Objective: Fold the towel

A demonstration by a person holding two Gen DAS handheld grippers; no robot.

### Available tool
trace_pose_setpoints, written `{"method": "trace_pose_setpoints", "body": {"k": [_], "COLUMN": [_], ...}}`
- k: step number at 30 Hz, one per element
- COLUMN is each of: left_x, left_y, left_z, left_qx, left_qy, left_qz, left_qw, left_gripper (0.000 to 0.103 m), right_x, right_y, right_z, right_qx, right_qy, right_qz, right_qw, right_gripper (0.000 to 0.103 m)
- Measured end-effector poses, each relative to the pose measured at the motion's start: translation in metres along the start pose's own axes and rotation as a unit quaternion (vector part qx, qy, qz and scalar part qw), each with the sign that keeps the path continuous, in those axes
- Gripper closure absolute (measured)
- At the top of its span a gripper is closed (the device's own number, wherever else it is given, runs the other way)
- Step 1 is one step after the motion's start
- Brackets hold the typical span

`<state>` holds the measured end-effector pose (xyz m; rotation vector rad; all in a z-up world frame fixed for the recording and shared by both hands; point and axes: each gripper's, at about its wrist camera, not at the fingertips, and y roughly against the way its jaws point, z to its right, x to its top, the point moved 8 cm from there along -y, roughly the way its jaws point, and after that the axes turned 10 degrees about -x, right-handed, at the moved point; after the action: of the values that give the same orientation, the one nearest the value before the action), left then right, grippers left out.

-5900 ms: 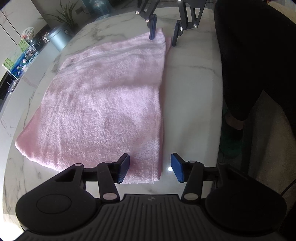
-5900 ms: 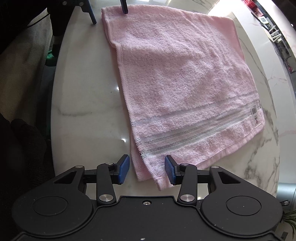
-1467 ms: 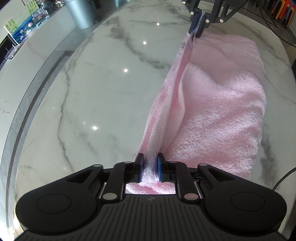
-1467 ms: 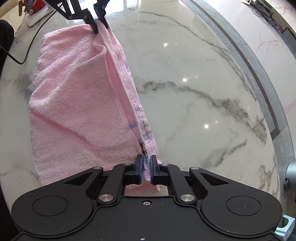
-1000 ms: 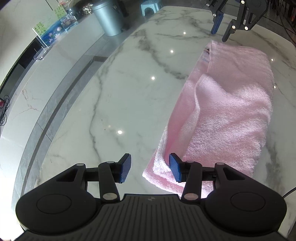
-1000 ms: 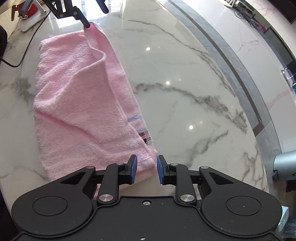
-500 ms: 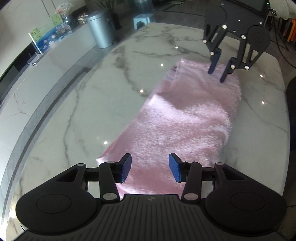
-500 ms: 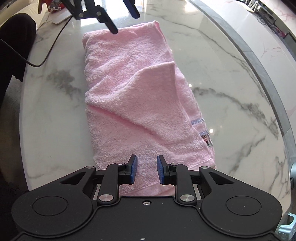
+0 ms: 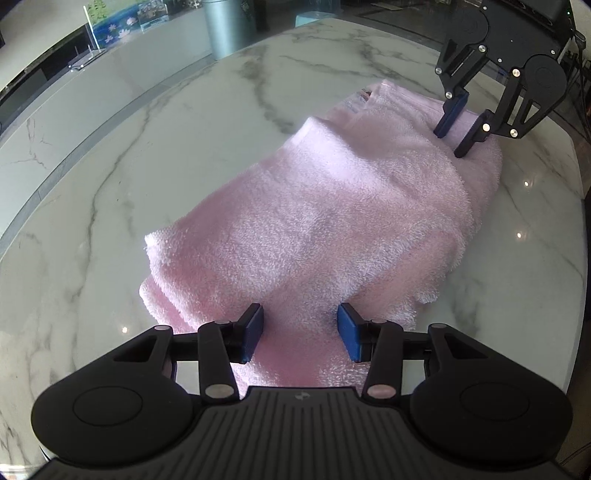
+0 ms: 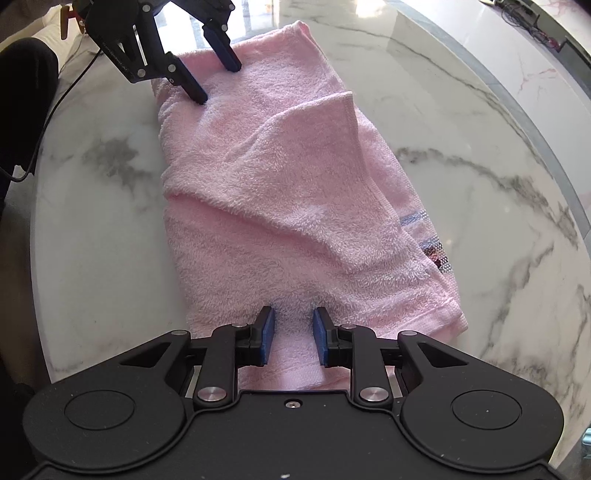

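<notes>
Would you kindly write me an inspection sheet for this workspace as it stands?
Surface: marble table, glossy, grey-veined.
Job's things: pink towel lying folded but rumpled, one flap skewed on top.
Clutter: nothing seen on the table.
Grippers: left gripper open over one end of the towel; right gripper open over the other end; neither grips it.
Cables: black cable at the table edge.
Surroundings: grey bin, polished floor.

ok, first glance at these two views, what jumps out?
The pink towel, roughly folded into a long strip down the middle of the white marble table, with one top flap lying skewed and rumpled. A hand-held gripper sits at each end, jaws open over the cloth: the left hand-held gripper and the right hand-held gripper.
</notes>
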<state>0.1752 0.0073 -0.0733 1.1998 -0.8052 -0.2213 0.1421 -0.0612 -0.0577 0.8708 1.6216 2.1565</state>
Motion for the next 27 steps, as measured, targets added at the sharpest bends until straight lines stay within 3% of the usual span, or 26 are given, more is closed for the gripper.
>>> {"method": "trace_pose_setpoints", "body": {"k": [12,27], "left_x": [-0.016,-0.053], "left_y": [0.005,0.015], "left_z": [0.010,0.066], "left_qx": [0.014,0.011], "left_qy": [0.025,0.028], "left_qz": [-0.006,-0.023], "left_qw": [0.9996,0.9993], "left_gripper": [0.060,0.061], "right_x": [-0.002,-0.021], "right_y": [0.003,0.019], "right_z": [-0.023,-0.077], "right_qx": [-0.001,0.000], "right_qy": [-0.006,0.004], "right_qz": [-0.024,-0.046], "right_qw": [1.000,0.999], "right_gripper": [0.078,0.078]}}
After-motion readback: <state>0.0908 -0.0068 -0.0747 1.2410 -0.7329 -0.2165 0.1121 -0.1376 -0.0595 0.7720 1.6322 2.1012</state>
